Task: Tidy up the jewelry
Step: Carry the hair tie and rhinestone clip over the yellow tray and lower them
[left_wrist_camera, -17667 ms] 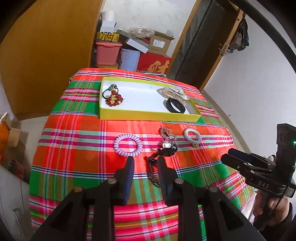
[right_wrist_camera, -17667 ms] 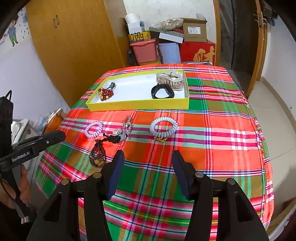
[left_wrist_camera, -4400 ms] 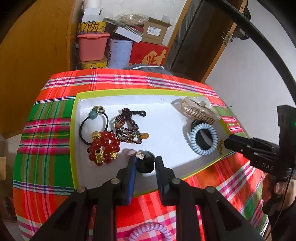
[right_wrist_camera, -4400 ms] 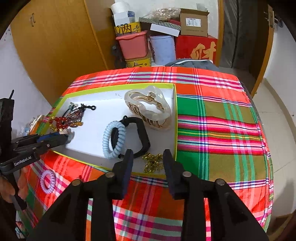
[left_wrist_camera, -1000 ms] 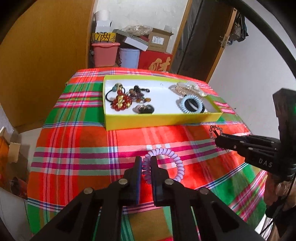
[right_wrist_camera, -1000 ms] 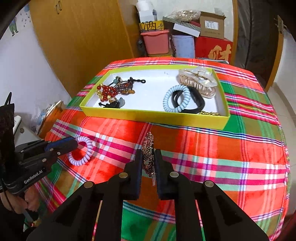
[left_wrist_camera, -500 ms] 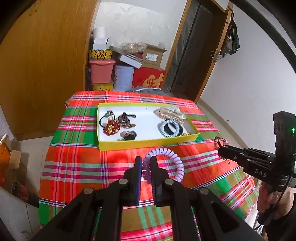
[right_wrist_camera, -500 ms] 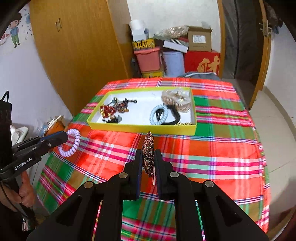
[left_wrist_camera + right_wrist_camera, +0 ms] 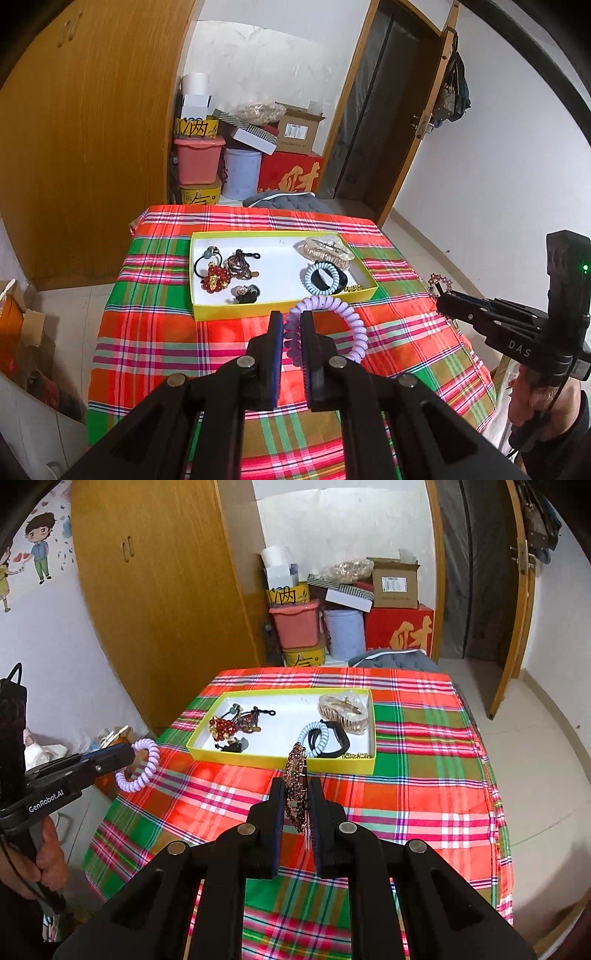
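Two hand-held grippers above a table [image 9: 155,332] draped in red, green and pink plaid cloth. Landmark: the yellow-walled tray [image 9: 236,312] with a white floor, lying on the far half of the table.

Left gripper [image 9: 291,325]: jaws nearly closed, pinching one side of a lilac spiral hair tie [image 9: 343,314]; the rest of the coil stands free to the right of the jaws, raised clear of the cloth on the near side of the tray. In the right wrist view the same hair tie [image 9: 142,766] hangs beyond the table's left edge, near the tray's left front corner.

Right gripper [image 9: 295,797]: jaws nearly closed on a beaded, rhinestone-studded hair clip [image 9: 295,775], held edgewise and upright just in front of the tray's near wall.

Tray contents: red bead cluster [image 9: 216,278] and dark beaded bracelet [image 9: 240,260] at the left end; pale blue spiral tie [image 9: 321,278] over a black band, and a translucent claw clip [image 9: 327,251], at the right end.
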Tool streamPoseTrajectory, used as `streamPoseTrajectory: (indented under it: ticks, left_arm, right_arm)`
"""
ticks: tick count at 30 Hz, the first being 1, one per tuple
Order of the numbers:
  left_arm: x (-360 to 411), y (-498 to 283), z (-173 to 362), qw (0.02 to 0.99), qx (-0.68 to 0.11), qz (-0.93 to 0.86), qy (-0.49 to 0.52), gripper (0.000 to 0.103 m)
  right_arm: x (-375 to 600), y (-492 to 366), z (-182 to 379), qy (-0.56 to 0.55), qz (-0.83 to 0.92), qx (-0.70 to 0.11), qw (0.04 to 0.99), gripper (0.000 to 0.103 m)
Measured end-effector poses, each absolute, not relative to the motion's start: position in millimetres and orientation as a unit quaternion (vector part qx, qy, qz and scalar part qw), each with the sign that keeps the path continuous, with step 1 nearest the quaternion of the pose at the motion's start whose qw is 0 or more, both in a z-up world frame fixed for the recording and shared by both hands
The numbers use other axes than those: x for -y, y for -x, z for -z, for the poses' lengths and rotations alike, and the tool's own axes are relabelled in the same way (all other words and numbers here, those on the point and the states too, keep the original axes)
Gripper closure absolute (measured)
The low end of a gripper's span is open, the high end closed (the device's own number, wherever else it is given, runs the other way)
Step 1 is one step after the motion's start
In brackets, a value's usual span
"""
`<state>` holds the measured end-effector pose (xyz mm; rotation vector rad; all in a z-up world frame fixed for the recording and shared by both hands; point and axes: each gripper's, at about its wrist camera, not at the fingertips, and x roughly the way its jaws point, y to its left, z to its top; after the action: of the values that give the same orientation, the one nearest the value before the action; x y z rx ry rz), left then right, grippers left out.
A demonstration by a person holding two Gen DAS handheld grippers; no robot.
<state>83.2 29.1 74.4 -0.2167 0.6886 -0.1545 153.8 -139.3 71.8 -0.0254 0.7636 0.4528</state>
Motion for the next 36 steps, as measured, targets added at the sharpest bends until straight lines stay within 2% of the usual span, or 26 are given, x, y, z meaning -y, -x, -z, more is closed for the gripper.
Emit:
streamPoseTrajectory:
  ticks: [13,27,36]
  left_arm:
    - [-35,-104,-72,0.930,-0.341,0.076,0.112,0.094]
    - [-55,-175,-63,0.929,-0.346,0.072,0.104,0.094]
    - [-66,-232,-34,0.919,-0.374,0.072,0.098,0.094]
  right_arm:
    - [128,-168,-73,0.018,-0.227,-0.368,0.901,0.090]
    - [97,-229,-52,0.019,-0.242,-0.391,0.888,0.090]
    - [75,-274,-22,0.019,-0.249,-0.422,0.871,0.090]
